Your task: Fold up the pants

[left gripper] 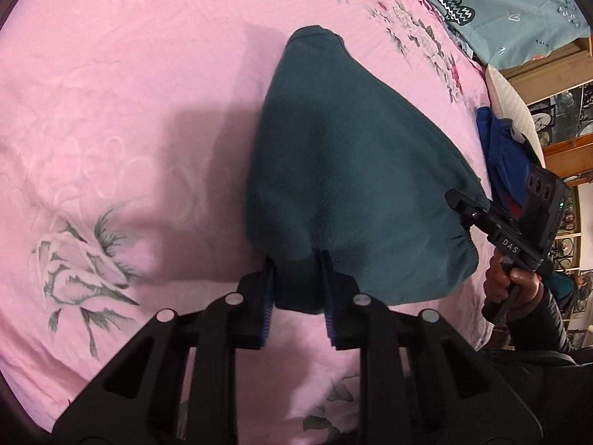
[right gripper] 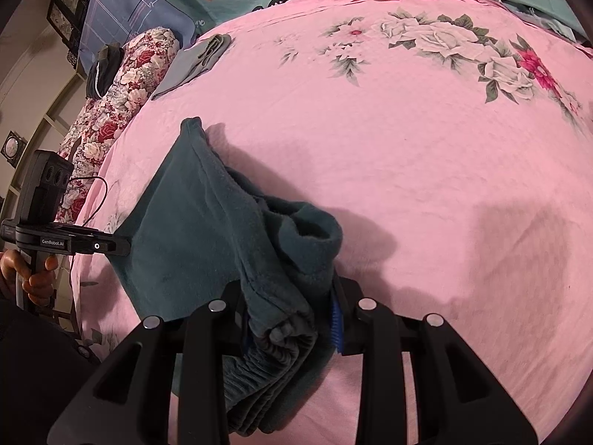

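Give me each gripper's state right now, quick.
Left gripper: closed on an edge of the teal pants.
Right gripper: closed on the bunched elastic waistband end of the pants.

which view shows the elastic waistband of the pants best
The right wrist view: the gathered waistband lies bunched in layers between the right hand-held gripper fingers, close to the lens. The left wrist view shows only a short puckered stretch at the far corner, partly behind the right hand-held gripper.
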### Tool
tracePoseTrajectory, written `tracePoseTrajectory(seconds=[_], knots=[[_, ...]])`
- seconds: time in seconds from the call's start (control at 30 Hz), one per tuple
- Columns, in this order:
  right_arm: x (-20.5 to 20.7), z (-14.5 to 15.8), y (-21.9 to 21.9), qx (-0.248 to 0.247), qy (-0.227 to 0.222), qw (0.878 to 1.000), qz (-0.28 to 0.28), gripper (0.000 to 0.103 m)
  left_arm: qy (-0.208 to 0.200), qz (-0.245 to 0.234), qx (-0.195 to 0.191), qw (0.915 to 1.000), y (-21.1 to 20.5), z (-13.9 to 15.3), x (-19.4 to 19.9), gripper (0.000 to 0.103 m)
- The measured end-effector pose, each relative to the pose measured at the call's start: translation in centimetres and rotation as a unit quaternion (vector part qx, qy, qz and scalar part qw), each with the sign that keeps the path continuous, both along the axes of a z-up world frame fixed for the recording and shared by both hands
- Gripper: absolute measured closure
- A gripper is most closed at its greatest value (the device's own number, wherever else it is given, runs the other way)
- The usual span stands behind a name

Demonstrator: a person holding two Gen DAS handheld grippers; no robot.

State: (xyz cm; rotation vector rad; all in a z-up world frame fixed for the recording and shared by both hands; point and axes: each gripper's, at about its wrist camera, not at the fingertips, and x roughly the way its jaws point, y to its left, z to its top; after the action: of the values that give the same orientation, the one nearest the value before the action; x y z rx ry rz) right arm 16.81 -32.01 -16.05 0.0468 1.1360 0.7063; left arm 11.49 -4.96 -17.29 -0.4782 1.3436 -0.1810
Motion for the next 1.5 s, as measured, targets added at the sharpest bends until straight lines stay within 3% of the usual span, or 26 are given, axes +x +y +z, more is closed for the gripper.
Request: tracePoseTrajectory(seconds=[0.13,0.23,0.4,0.7,0.87,1.03,1.13,1.23,1.3,1.4,1.47,1.5], knots=[[0.0,0.1,0.2,-0.01,-0.007,1.0,0.003,0.071,-0.019,-0.029,0.062,0.9975,-1.9,1.2,0.0,0.085],[-0.2,0.3,0.4,-0.017,-0.012,1.0,0.001,0.072,-0.042,-0.063,0.121,0.9897,-3.5,2.3,0.0,0.086],[-0.7,1.2,0.7,-0.027,-0.028,0.999,0.0,0.074,-0.062,-0.093,0.172,0.9787,-4.7,3.4,-0.3,0.086],[-1.5,4.4,2.5,-0.048,-0.073,0.996,-0.003,0.075,-0.107,-0.102,0.177,0.9732,-4.0,6.7,-0.5,0.087],[-1.5,7.4,6.1,-0.074,-0.118,0.99,-0.01,0.075,-0.145,-0.116,0.166,0.9685,-2.0,8.8,0.3,0.087],[0.0,10.7,12.1,-0.086,-0.159,0.983,-0.018,0.075,-0.204,-0.112,0.153,0.9604,3.8,12.4,1.0,0.087],[2.3,12.7,18.3,-0.092,-0.193,0.977,-0.004,0.075,-0.25,-0.099,0.171,0.9477,9.3,15.0,1.7,0.092],[6.1,14.0,25.3,-0.09,-0.223,0.97,0.017,0.075,-0.297,-0.083,0.213,0.9273,15.8,17.9,3.4,0.092],[9.3,14.6,30.6,-0.081,-0.241,0.967,0.02,0.077,-0.313,-0.066,0.228,0.9197,19.9,19.2,5.0,0.092],[13.6,15.7,36.1,-0.069,-0.241,0.968,0.02,0.08,-0.307,-0.036,0.257,0.9155,26.3,19.6,7.4,0.092],[15.1,17.8,38.8,-0.042,-0.235,0.971,0.023,0.08,-0.299,-0.021,0.237,0.9241,29.8,19.0,8.1,0.092],[15.4,18.9,39.8,-0.033,-0.236,0.971,0.03,0.08,-0.291,0.0,0.214,0.9327,31.8,18.1,8.3,0.091]])
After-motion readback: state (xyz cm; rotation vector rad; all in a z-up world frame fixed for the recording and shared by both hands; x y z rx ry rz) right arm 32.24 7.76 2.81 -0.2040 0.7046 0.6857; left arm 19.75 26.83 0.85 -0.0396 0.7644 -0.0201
